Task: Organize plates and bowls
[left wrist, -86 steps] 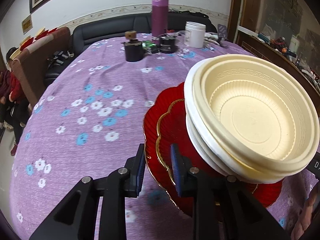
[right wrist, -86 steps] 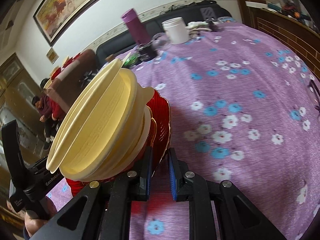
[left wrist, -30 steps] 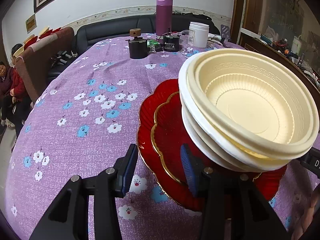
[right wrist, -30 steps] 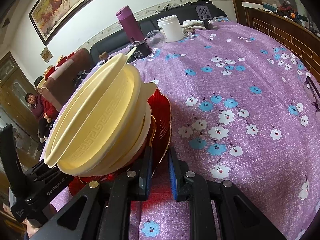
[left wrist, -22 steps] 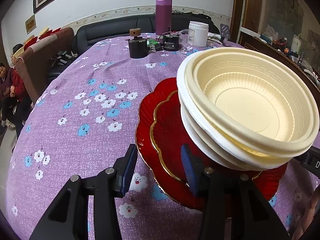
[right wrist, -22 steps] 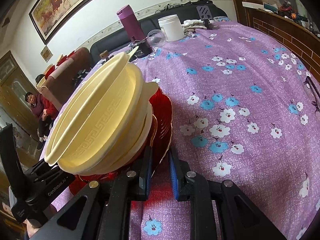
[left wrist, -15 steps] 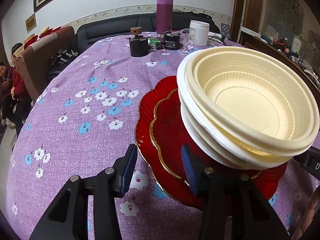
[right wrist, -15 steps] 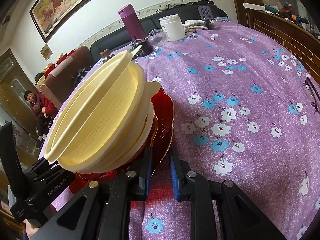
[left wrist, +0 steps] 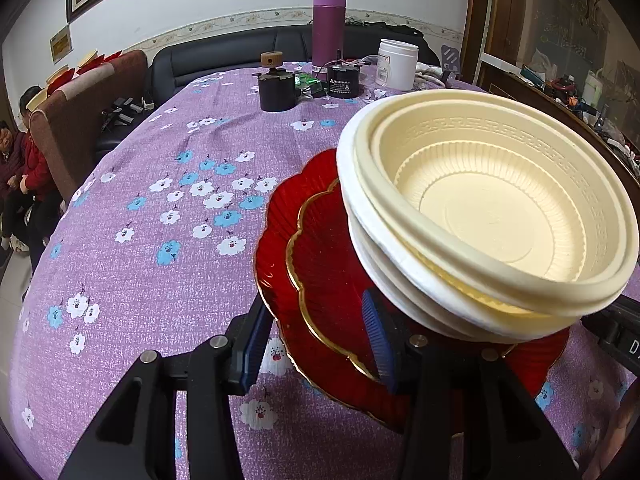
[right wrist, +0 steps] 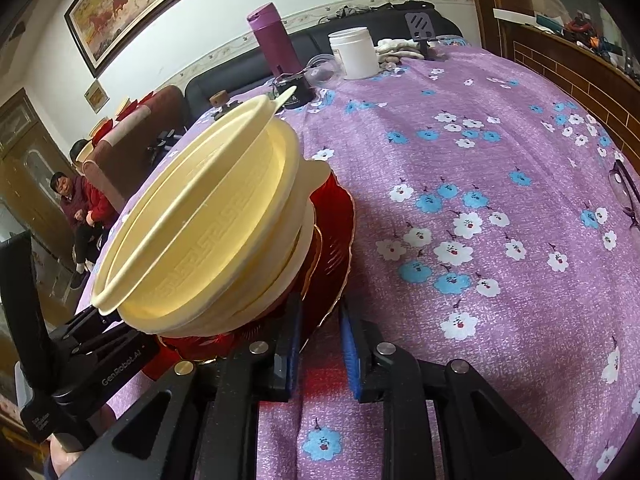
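Note:
Two red gold-rimmed plates [left wrist: 320, 276] [right wrist: 338, 236] lie stacked on the purple flowered tablecloth [left wrist: 160, 280]. On them sits a nest of white and cream bowls [left wrist: 480, 208] [right wrist: 200, 232], leaning a little. My left gripper [left wrist: 316, 340] is open, its blue pads wide apart on either side of the plates' near rim. From the opposite side my right gripper [right wrist: 320, 344] straddles the rim with its jaws narrowly parted, and cloth shows between the pads. In the right wrist view the left tool's black body [right wrist: 104, 364] shows under the bowls.
At the table's far end stand a purple flask [left wrist: 328, 28], a white jar [left wrist: 397, 65] and two black pots [left wrist: 276, 92]. Glasses [right wrist: 624, 192] lie near the right edge. A chair and seated people [left wrist: 24, 168] are off the left side.
My left jaws have widened off the plates' rim since the oldest frame, and the stack has settled lower. In the last second my right jaws parted slightly.

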{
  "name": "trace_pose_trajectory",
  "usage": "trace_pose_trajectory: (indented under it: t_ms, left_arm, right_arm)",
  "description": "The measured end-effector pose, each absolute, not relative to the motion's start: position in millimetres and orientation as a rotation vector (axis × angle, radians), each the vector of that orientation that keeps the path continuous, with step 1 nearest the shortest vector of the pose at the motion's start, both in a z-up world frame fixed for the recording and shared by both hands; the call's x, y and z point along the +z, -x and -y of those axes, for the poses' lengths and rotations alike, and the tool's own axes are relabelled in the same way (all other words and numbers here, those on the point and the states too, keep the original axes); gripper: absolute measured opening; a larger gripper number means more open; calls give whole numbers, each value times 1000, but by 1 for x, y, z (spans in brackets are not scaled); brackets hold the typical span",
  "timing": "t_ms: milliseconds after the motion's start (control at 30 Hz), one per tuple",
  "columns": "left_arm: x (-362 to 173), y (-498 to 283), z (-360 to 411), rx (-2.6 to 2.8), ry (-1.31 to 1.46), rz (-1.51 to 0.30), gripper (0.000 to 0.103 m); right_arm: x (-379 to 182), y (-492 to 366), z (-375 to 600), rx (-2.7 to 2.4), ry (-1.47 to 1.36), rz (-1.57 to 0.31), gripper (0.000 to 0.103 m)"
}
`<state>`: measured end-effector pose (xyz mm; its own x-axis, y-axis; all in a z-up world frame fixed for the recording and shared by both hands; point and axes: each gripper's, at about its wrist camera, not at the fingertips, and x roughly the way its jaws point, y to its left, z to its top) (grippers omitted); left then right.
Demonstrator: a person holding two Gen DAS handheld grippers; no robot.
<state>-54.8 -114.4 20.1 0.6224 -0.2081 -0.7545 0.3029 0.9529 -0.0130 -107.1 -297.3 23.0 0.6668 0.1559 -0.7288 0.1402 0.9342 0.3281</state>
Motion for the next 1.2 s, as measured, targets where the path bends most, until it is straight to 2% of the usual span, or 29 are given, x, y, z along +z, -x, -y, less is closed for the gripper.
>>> trace_pose_trajectory:
  t_ms: [133,267,767,900,1200]
  left_arm:
    - [20,55,114,-297,-117,-853,45]
    - [21,57,112,-296,-118,-846,52]
    - [19,61,109,-290,-121,-860,54]
    - [19,63,108,-288,-120,-861,60]
    - [19,73,107,-292,-122,-862,63]
  right_arm:
    - [23,107,299,13,-384,-850,22]
    - [23,109,298,20,-388,-853,23]
    - [24,118,290,43,-379,-864,27]
    - [23,120,290,52,-381,-868,28]
    - [28,133,287,52,-369,-848,29]
